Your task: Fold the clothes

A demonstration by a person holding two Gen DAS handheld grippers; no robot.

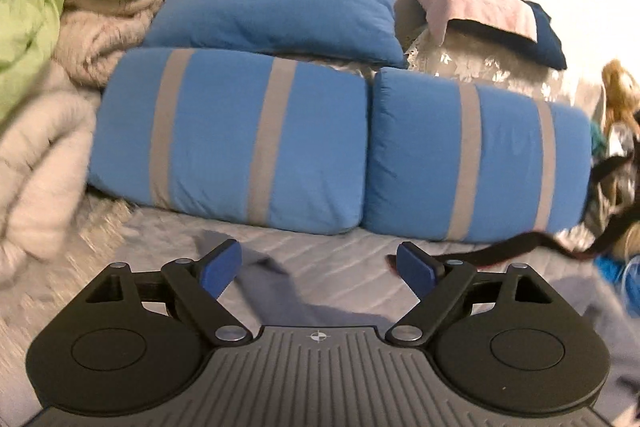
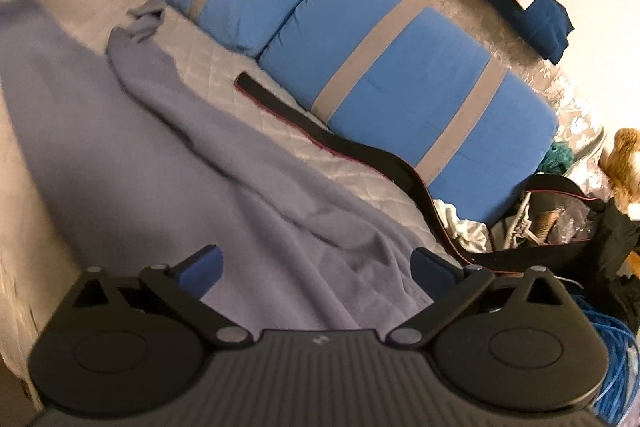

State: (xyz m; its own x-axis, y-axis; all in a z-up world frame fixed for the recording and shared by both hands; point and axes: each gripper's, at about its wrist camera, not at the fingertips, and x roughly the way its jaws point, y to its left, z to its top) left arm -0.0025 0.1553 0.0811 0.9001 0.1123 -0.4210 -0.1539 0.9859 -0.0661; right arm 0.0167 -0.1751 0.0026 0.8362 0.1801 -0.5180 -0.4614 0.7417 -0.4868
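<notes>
— Where were your two grippers at that moment?

— I had my left gripper (image 1: 318, 269) above the quilted bed cover (image 1: 340, 259), its blue pads spread wide with nothing between them. My right gripper (image 2: 316, 269) was the same: jaws far apart, empty, hanging over the cloth.

— And the garment you were folding?

— The grey-blue garment (image 2: 168, 155) lay spread on the bed, directly beneath and ahead of my right gripper. One long narrow part of it ran away from that gripper toward the pillows and ended in a crumpled tip. From my left gripper I saw only a strip of it just ahead of the left pad, and the blur there was bad enough that I couldn't say which part of the garment it was.

— What lay beyond it?

— Two blue pillows with grey stripes (image 1: 240, 139) sat side by side straight ahead of my left gripper, with a plain blue pillow (image 1: 280, 15) behind them against the wall. A black strap (image 2: 320, 131) snaked over the cover ahead and to the right of my right gripper, along the foot of the striped pillows. Far to the left of my left gripper was a heap of blankets (image 1: 52, 67), green on cream.
</notes>
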